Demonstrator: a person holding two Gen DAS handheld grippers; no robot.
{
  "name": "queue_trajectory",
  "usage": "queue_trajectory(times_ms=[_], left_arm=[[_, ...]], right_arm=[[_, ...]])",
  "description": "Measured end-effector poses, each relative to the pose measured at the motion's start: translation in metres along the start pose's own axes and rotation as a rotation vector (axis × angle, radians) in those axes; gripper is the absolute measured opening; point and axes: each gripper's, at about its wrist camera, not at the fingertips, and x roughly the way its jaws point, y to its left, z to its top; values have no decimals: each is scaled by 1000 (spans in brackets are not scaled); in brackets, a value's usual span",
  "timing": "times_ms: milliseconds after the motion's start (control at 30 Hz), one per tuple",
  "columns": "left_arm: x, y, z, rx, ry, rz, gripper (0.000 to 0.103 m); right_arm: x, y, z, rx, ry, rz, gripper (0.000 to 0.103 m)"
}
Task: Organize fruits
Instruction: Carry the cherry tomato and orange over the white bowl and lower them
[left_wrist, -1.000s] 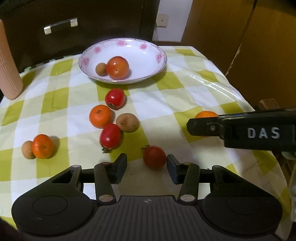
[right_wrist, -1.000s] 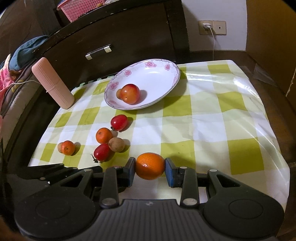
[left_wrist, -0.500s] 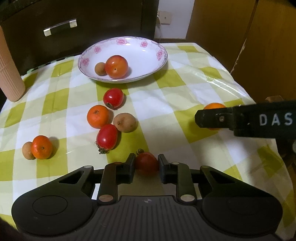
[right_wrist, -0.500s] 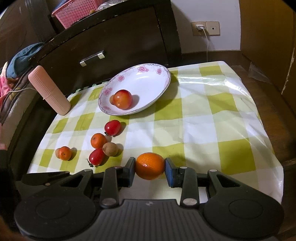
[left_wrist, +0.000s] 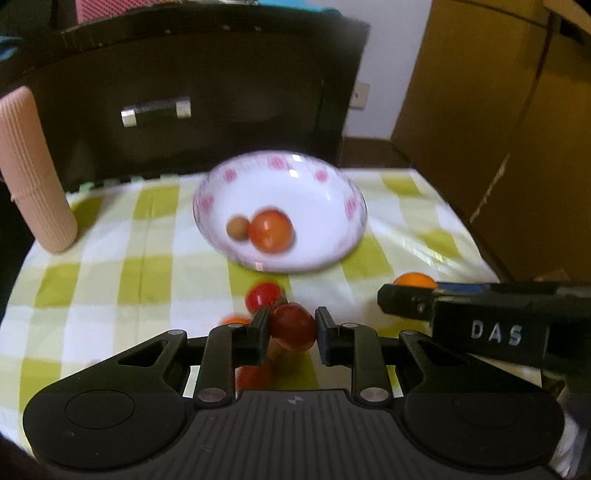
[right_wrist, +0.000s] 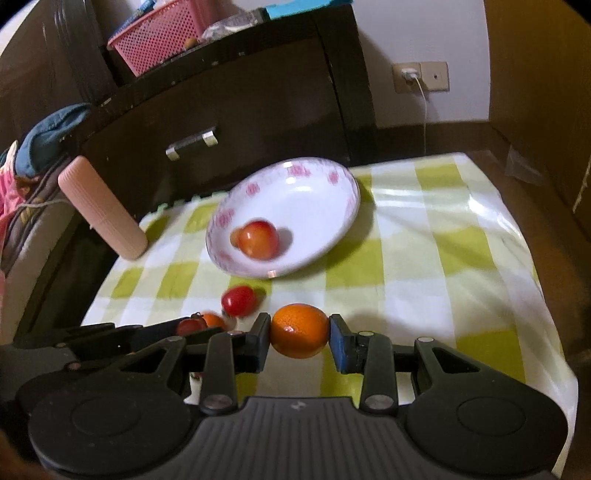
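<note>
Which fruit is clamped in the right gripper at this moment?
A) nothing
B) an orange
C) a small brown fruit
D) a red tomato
B: in the right wrist view the right gripper is shut on the orange, its two fingers pressed against the sides of the orange.

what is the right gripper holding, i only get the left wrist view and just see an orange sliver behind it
observer: the right gripper is shut on a whole orange, pinched at its sides, short of the bowl
operator: ok, anything on the back wall i can't make out
observer: a white charger is plugged into the wall socket, with its cord hanging down behind the table
</note>
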Motion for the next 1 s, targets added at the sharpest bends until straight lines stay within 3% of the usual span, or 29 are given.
queue_trajectory(times_ms=[467, 1000], left_arm=[[48, 27, 60, -71, -48, 23, 31], [75, 45, 71, -143, -17, -8, 34]], right_arm=[[61, -11, 59, 51, -40, 33, 33], [91, -23, 73, 106, -27, 104, 34]])
